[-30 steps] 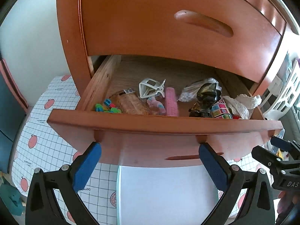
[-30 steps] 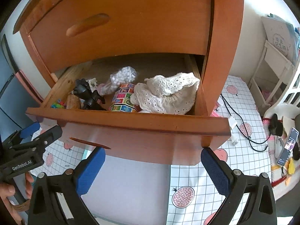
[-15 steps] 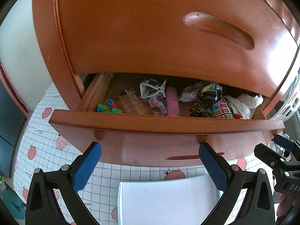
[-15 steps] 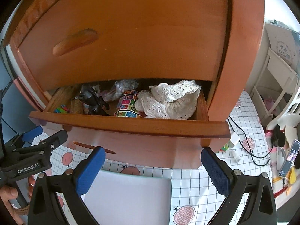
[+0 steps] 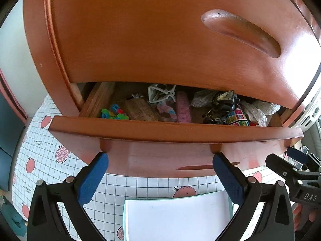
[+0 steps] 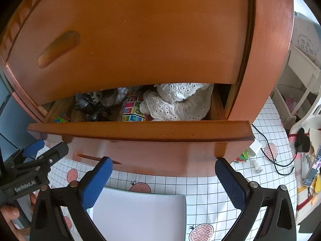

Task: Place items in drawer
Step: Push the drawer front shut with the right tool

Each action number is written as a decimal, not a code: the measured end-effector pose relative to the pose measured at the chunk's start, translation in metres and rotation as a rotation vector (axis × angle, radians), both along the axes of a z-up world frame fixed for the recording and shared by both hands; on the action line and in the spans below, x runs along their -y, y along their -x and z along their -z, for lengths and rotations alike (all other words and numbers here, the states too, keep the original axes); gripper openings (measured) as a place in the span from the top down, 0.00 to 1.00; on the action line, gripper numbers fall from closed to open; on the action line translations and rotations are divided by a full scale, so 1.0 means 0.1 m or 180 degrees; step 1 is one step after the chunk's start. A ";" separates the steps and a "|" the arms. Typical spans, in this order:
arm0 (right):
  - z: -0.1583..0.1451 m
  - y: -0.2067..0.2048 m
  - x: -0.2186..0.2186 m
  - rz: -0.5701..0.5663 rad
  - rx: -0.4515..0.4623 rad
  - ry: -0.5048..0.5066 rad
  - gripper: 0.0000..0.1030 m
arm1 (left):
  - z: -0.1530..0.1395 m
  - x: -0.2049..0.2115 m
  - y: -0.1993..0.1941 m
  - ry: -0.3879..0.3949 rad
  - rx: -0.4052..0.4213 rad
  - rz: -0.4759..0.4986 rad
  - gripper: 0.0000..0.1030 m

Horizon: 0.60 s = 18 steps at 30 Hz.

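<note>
White lettering "GenRobot.AI" is legible on the left gripper point(image 6: 34, 156) body in the right wrist view. "DAS" is legible on the right gripper point(image 5: 297, 166) body in the left wrist view. The colourful block point(image 6: 131, 110) in the drawer point(image 6: 140, 129) bears symbols, illegible.

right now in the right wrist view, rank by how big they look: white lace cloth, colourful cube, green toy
1. white lace cloth, plainly the largest.
2. colourful cube, partly hidden behind the drawer front.
3. green toy, smallest as seen, but it sits mostly behind the drawer front, so its full size is unsure.
</note>
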State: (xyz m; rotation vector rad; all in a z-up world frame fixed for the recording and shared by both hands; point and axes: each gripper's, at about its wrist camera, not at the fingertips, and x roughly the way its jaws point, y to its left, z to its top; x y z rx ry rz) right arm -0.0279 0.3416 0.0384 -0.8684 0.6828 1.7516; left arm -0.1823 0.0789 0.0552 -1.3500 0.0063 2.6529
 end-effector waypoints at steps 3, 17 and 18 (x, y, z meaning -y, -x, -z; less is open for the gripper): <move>-0.03 -0.01 0.05 -0.0028 -0.0002 0.0012 0.00 | -0.04 0.09 -0.12 -0.0061 -0.0013 0.0019 0.00; -0.34 0.30 0.23 -0.0426 -0.0057 -0.0348 0.00 | -0.40 0.35 0.18 0.0237 -0.0347 -0.0553 0.00; -0.33 0.31 0.23 -0.0431 -0.0042 -0.0351 0.00 | -0.38 0.35 0.25 0.0348 -0.0332 -0.0647 0.00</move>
